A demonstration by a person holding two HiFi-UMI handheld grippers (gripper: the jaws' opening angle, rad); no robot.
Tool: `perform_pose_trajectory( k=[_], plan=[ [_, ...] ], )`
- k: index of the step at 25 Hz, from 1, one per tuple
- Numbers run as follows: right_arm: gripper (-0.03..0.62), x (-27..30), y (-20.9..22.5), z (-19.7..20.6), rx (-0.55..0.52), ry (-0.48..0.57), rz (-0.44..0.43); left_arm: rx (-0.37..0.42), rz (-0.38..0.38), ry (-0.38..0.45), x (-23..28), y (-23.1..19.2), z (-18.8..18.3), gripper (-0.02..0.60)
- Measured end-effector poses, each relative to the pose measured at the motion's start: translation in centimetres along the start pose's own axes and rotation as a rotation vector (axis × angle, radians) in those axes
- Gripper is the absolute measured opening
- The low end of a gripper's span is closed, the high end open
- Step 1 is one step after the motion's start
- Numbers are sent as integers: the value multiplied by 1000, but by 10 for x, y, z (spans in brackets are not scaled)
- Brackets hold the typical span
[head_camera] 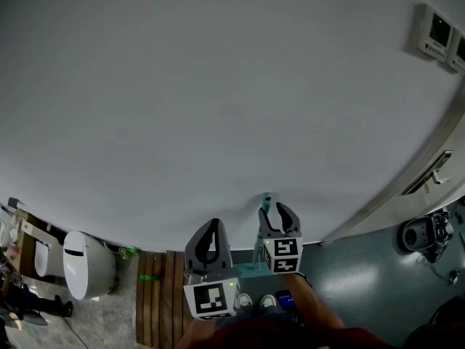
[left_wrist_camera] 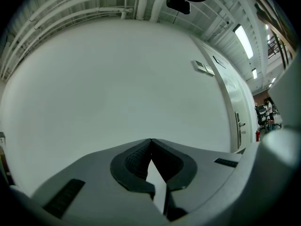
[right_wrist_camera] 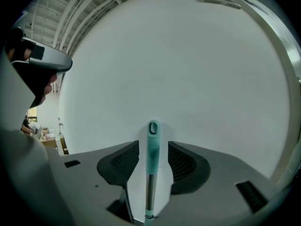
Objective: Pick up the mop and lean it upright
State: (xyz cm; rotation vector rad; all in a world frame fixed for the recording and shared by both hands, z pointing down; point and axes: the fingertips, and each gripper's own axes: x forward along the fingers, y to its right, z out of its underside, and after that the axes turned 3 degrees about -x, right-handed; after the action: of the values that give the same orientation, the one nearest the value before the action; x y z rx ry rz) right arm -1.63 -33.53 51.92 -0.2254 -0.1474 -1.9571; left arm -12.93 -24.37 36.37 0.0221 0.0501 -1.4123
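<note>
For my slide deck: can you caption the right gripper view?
Mop handle upright between the right gripper's open jaws, touching neither, white wall behind.

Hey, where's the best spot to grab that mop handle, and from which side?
Take the teal sleeve under the hanging loop, coming level from the room side. The handle stands upright by the wall, between the open jaws of the right gripper.
</note>
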Motion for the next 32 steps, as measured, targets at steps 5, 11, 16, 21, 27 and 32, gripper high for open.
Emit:
perform_pose_trajectory(
  k=[5,11,16,21,27,32],
  plan=[
    [189,17,5,10,-5,-21,20,2,-14,-3,-2,-2,0,14],
    [189,24,7,11,-15,-28,29,6,-32,-9,-4,-9,2,14],
    [129,26,3,16,-30,-37,39,5,-32,-12,-4,-11,3,14],
    [114,27,2,15,-35,-25,46,5,-31,-19,-4,-12,6,14],
    [112,23,3,15,-29,-18,51,2,-33,-15,-3,-14,6,14],
    [112,8,2,16,-32,-13,52,-6,-39,-20,-4,-14,7,14]
  ],
)
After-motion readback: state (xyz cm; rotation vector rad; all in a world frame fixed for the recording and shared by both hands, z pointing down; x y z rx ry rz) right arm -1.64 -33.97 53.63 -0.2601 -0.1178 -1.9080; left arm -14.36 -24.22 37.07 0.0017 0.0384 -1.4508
